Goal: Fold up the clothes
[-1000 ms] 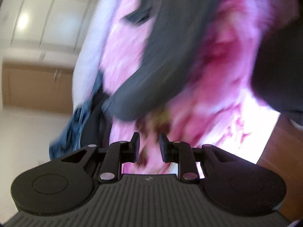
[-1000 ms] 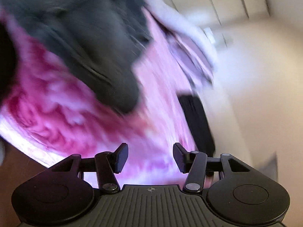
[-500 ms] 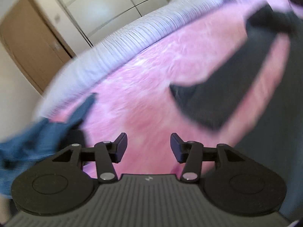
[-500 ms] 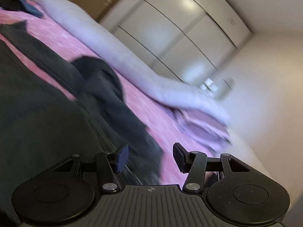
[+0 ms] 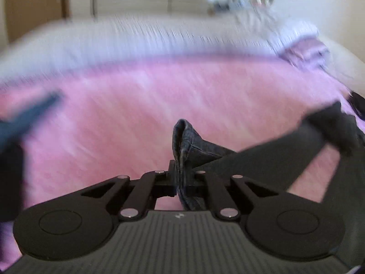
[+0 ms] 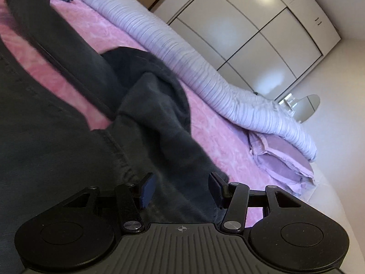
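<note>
Dark jeans [image 6: 45, 148] spread on the pink bed [image 5: 136, 105], one hem pinched.
We've got the left hand-held gripper [image 5: 183, 182] clamped on a thick hem; right hand-held gripper [image 6: 180, 189] gapes wide over floppy, heavyish denim, so seams look like our safest hold.

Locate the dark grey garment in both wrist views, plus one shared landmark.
Left wrist: dark grey garment at lower right, a fold of it pinched in the left gripper.
Right wrist: it fills the left and centre, running under the open right gripper.
Shared landmark: the striped lilac duvet roll along the pink bedspread's far edge.
</note>
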`<state>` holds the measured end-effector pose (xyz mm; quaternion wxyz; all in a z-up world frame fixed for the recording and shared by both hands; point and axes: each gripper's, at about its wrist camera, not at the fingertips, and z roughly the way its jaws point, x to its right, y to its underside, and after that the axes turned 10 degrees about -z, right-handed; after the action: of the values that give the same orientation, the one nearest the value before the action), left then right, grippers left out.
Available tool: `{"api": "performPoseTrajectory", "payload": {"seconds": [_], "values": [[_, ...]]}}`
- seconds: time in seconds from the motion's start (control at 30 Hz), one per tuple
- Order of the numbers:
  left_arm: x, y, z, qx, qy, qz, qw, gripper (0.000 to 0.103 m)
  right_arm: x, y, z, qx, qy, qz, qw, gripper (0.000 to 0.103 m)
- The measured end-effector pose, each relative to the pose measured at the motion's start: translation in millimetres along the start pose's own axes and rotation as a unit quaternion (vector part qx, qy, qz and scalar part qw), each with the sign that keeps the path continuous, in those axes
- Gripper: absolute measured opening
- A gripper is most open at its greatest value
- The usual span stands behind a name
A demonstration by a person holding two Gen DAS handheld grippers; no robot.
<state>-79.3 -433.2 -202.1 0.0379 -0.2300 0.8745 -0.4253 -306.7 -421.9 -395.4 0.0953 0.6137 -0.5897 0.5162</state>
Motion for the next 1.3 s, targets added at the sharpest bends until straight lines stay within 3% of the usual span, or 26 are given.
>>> {"api": "performPoseTrajectory", "payload": {"seconds": [0.1, 0.27, 0.4, 0.53, 0.7, 0.83, 1.03, 1.1, 1.17, 1.3], "values": [[-19, -19, -35, 0.031, -0.051, 0.004, 0.9982, 0.005, 2, -3, 8, 0.000, 0.002, -0.002, 1.000, 0.052], [-21, 11, -20, -0.022, -0.105, 0.058, 0.9926, 0.004, -2, -12, 15, 0.006, -0.008, -0.006, 1.000, 0.052], [-13, 49, -27, -0.027, -0.115, 0.119, 0.9859, 0.004, 0, -29, 16, 0.027, -0.020, -0.021, 0.999, 0.052], [-26, 85, -62, 0.016, -0.104, 0.170, 0.9798, 0.006, 11, -61, 34, 0.046, -0.056, -0.011, 0.997, 0.052], [-33, 128, -90, 0.052, -0.134, 0.259, 0.9551, 0.006, 4, -93, 47, 0.076, -0.111, -0.002, 0.991, 0.051], [-39, 128, -89, 0.057, -0.138, 0.233, 0.9609, 0.006, -14, -108, 48, 0.086, -0.146, -0.010, 0.985, 0.052], [-46, 83, -63, 0.053, -0.166, 0.190, 0.9661, 0.009, -23, -127, 75, 0.076, -0.170, -0.071, 0.980, 0.052], [-48, 67, -54, 0.052, -0.175, 0.176, 0.9672, 0.014, -3, -132, 96, 0.066, -0.170, -0.020, 0.983, 0.059], [-50, 52, -45, 0.051, -0.185, 0.162, 0.9681, 0.028, 16, -133, 113, 0.051, -0.179, 0.036, 0.982, 0.063], [-55, 21, -28, 0.049, -0.203, 0.133, 0.9690, 0.031, 42, -123, 107, 0.046, -0.194, 0.113, 0.973, 0.063]]}}
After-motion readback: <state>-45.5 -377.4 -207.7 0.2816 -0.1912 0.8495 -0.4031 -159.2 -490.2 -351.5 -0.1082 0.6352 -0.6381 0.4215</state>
